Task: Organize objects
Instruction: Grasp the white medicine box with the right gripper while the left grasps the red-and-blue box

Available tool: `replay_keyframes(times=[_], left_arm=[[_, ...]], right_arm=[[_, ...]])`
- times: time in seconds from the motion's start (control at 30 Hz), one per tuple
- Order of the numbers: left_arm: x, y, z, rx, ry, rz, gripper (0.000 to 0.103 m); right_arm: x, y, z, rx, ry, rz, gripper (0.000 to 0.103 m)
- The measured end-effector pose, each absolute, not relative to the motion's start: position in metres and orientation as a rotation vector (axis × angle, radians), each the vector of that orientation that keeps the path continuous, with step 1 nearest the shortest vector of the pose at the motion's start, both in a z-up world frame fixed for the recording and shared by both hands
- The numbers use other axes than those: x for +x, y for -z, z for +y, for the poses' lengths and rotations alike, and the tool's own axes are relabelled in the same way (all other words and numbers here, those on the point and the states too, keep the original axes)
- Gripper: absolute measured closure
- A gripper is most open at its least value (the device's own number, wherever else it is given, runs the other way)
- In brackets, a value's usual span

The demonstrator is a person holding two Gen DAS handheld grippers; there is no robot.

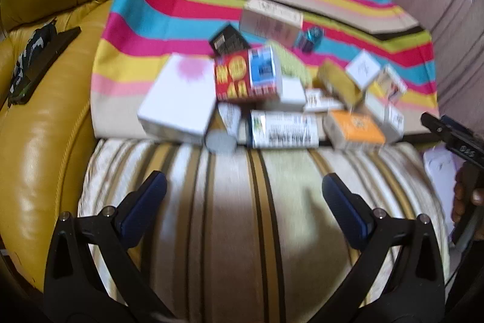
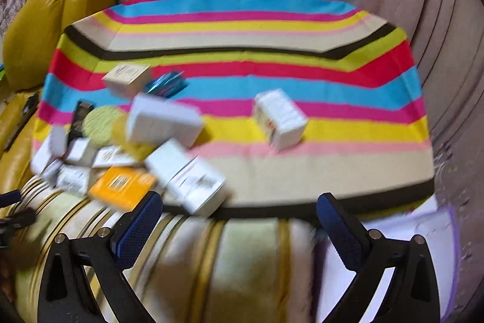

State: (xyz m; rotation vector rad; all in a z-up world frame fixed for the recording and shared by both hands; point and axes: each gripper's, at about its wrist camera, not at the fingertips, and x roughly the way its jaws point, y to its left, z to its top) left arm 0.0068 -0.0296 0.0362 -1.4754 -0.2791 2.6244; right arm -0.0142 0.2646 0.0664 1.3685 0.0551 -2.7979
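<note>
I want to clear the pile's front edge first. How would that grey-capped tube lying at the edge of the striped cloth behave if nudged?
The grey-capped tube looks round, so it would probably roll. It lies wedged between the large white box and a printed carton, which may check it. It seems small and probably light.

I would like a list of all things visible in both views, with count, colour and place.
striped cloth: one, many colours, under the boxes
pile of boxes: many, mostly white, near edge of cloth, left side
orange box: one, front of pile
red box: one, in the pile
lone box: one, white, apart on cloth
cushion: one, beige striped, in front
yellow sofa: one, left
left gripper: black, blue fingers, open
right gripper: same, open
</note>
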Motion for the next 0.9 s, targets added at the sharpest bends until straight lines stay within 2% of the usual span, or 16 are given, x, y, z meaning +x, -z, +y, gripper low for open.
replay_keyframes(times=[0.17,0.3,0.53,0.6,0.67,0.73,0.8,0.9], left_arm=[[-0.018,-0.051,-0.027,-1.381,-2.629,-0.289,0.0],[-0.049,-0.045,-0.037,-1.357,-2.565,-0.41,0.005],[-0.075,-0.033,-0.035,-1.37,-2.546,-0.342,0.006],[-0.08,-0.029,-0.034,-1.369,-2.514,-0.367,0.01],[-0.083,-0.026,-0.032,-1.392,-2.507,-0.36,0.017],[-0.085,-0.023,-0.03,-1.402,-2.487,-0.363,0.025],[-0.084,-0.023,-0.027,-1.403,-2.481,-0.343,0.036],[-0.083,-0.023,-0.025,-1.401,-2.48,-0.335,0.038]], right_arm=[[-0.044,-0.069,0.277,1.322,2.82,0.067,0.001],[-0.074,-0.061,0.287,1.331,2.815,0.078,0.007],[-0.111,-0.046,0.306,1.376,2.782,0.109,0.017],[-0.119,-0.04,0.308,1.378,2.757,0.128,0.019],[-0.125,-0.034,0.31,1.397,2.74,0.141,0.03],[-0.131,-0.027,0.312,1.43,2.702,0.112,0.051],[-0.135,-0.019,0.314,1.46,2.668,0.067,0.06],[-0.133,-0.017,0.314,1.45,2.664,0.052,0.062]])
